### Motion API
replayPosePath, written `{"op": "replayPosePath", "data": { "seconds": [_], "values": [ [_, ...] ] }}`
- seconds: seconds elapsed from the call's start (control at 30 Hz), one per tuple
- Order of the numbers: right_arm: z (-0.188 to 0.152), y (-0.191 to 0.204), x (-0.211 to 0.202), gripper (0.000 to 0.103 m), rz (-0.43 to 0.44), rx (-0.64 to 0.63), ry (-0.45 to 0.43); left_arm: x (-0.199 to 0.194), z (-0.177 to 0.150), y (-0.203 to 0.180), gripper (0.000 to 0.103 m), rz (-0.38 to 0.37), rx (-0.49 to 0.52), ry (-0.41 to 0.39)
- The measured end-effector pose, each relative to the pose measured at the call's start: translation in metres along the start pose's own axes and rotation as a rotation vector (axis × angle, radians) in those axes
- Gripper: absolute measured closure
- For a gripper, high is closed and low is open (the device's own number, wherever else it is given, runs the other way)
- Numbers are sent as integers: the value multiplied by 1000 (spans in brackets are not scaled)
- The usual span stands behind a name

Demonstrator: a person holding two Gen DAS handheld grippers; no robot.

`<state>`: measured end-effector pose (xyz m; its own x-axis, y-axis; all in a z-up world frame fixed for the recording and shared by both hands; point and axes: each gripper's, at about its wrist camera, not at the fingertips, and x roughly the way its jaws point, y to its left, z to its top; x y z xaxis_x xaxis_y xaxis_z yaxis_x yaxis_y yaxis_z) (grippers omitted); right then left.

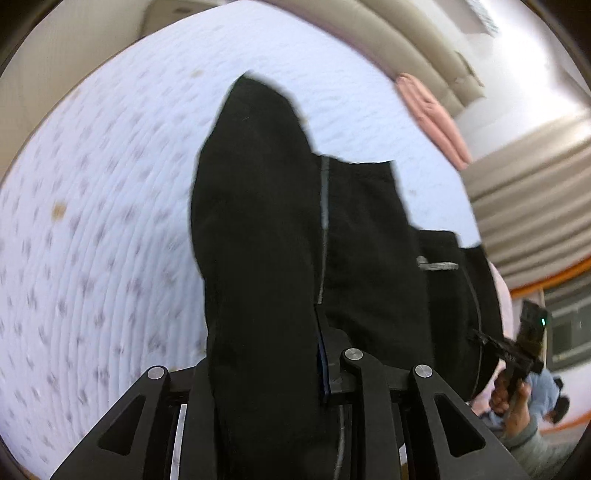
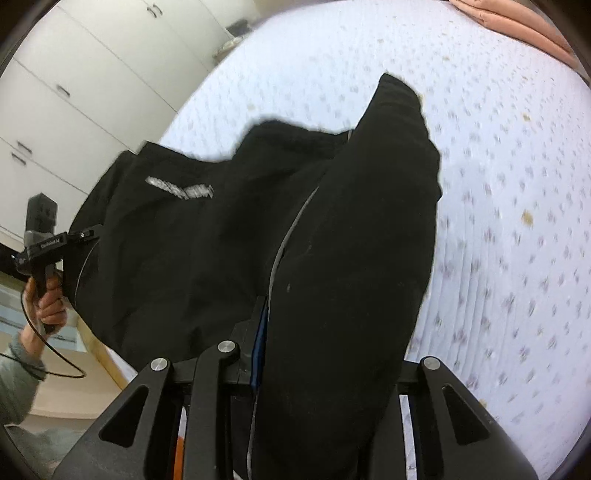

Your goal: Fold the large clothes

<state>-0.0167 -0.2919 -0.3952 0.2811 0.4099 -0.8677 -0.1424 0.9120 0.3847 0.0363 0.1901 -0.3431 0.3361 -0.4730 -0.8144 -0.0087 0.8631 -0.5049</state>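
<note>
A large black garment (image 1: 258, 229) with a grey seam stripe and a silver logo hangs stretched between both grippers above the white patterned bed (image 1: 92, 221). My left gripper (image 1: 317, 354) is shut on one edge of it; the cloth drapes over its fingers. The right gripper shows at the right of the left wrist view (image 1: 484, 338), clamped on the garment's far edge. In the right wrist view the garment (image 2: 351, 240) covers my right gripper (image 2: 262, 339), which is shut on it, and the left gripper (image 2: 86, 234) grips the other edge at far left.
A folded pink cloth (image 1: 432, 114) lies at the bed's far edge, also in the right wrist view (image 2: 517, 26). White cupboards (image 2: 74, 92) stand beyond the bed. Beige curtains or cushions (image 1: 517, 184) are at the right.
</note>
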Motion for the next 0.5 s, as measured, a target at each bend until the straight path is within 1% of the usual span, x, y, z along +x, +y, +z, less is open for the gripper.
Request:
{"op": "replayPosePath", "data": {
  "seconds": [0.03,0.07,0.1,0.17,0.2,0.23,0.27,0.3,0.33,0.4,0.5],
  "values": [
    [-2,-6,4,71,4,15,-10,4,-4,10,77,-3,-30,-7],
    [-6,-17,8,71,22,49,-22,10,-9,26,75,-25,-85,-17],
    [-9,-29,14,70,39,80,-28,15,-13,39,74,-42,-117,-24],
    [-16,-47,24,68,54,107,-42,29,-18,60,68,-73,-149,-41],
    [-20,-55,30,66,56,104,-56,34,-19,65,65,-82,-147,-49],
    [-24,-55,32,64,49,92,-71,39,-19,68,58,-87,-140,-56],
    [-19,-47,35,62,45,85,-82,45,-19,68,55,-92,-133,-64],
    [-21,-49,38,60,44,76,-107,48,-19,70,54,-105,-121,-77],
    [-36,-47,26,60,48,73,-121,49,-19,69,53,-112,-114,-84],
    [-45,-51,24,57,67,77,-162,52,-23,68,52,-133,-89,-101],
    [-57,-53,17,53,84,111,-202,54,-27,77,51,-160,-65,-113]
  ]
}}
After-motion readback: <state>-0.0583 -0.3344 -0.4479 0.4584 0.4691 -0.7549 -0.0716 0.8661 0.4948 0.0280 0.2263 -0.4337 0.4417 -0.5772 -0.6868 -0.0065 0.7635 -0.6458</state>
